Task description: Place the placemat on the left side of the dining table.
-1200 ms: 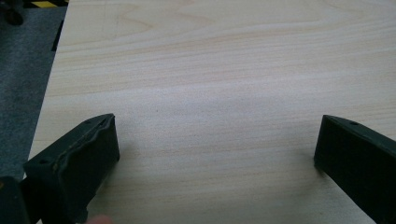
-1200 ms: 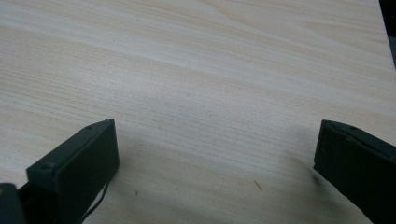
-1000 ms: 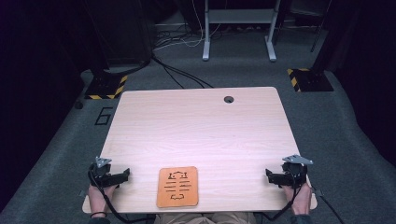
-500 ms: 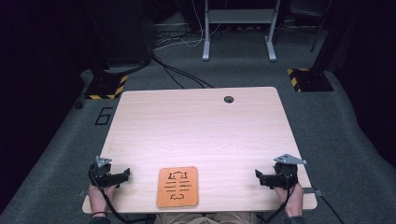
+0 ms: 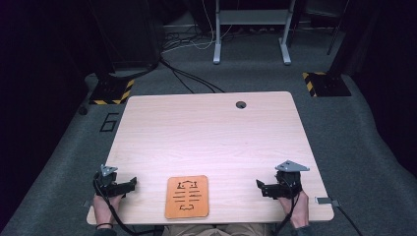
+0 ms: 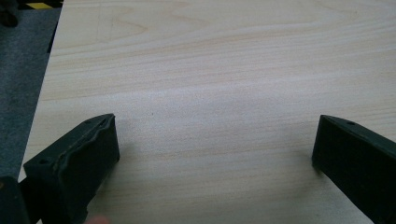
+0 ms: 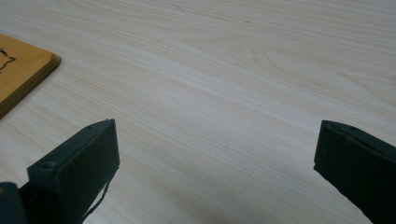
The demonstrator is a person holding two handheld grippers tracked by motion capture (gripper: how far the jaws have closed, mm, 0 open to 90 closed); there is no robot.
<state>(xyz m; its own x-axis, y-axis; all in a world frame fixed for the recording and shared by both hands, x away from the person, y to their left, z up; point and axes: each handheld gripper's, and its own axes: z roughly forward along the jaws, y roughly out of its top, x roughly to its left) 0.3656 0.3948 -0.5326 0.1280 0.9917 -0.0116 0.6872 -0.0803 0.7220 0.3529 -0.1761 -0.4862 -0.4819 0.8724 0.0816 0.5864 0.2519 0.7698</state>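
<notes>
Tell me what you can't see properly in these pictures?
- Orange wooden board with black cut-out shapes: high view, shapes too small to make out.
- Same board: right gripper view, cut off by the left edge.
- Person's left hand: high view, partly cut off by the bottom edge.

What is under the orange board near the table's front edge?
The orange board lies flat on the wooden table; bare wood shows all around it. Whatever sits beneath the board is covered.

The board (image 5: 187, 196) lies on the table (image 5: 206, 132) (near edge), between left gripper (image 5: 129, 185) and right gripper (image 5: 259, 186).
</notes>
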